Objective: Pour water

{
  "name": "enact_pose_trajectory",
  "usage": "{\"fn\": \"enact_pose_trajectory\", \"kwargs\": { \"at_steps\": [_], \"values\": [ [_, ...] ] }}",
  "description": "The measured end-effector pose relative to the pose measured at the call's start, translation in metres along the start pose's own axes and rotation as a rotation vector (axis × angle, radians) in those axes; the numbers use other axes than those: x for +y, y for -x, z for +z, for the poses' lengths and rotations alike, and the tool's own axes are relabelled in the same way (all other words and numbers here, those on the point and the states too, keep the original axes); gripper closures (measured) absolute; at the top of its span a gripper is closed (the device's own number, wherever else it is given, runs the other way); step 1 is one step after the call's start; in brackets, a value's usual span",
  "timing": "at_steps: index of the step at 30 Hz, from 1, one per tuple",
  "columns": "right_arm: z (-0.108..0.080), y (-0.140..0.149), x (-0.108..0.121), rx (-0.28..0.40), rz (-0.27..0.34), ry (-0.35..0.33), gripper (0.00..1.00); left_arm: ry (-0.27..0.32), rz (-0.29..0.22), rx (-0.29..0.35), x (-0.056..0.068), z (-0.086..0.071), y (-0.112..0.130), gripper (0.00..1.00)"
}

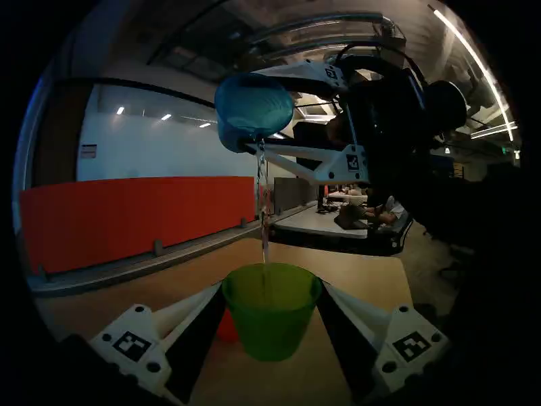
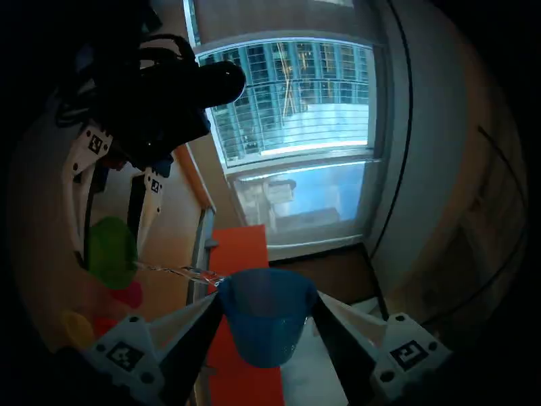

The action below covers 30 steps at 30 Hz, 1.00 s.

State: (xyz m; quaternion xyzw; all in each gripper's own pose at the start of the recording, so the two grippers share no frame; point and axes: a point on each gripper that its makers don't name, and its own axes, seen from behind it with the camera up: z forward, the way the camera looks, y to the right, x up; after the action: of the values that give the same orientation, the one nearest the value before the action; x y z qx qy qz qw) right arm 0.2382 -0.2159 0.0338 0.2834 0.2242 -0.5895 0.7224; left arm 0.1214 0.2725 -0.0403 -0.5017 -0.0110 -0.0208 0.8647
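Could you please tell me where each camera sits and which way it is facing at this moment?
Left gripper view: rides the left gripper, facing roughly level across the table; its own two fingers clasp the upright green cup, the right gripper above.
Right gripper view: rides the right gripper, rolled sideways towards a window; its own fingers clasp the tipped blue cup.
Shared: both cups, both grippers, the water stream from blue into green.
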Motion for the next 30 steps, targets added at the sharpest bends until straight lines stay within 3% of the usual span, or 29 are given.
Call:
{"fn": "enact_pose_trajectory", "kwargs": {
  "at_steps": [11, 30],
  "values": [
    [0.002, -0.003, 0.005, 0.000, -0.055, 0.012, 0.09, -0.003, -0.001, -0.002, -0.002, 0.000, 0.002, 0.11],
    [0.006, -0.008, 0.014, -0.013, -0.209, 0.020, 0.09, -0.002, -0.001, -0.004, -0.001, 0.002, 0.001, 0.11]
  ]
}}
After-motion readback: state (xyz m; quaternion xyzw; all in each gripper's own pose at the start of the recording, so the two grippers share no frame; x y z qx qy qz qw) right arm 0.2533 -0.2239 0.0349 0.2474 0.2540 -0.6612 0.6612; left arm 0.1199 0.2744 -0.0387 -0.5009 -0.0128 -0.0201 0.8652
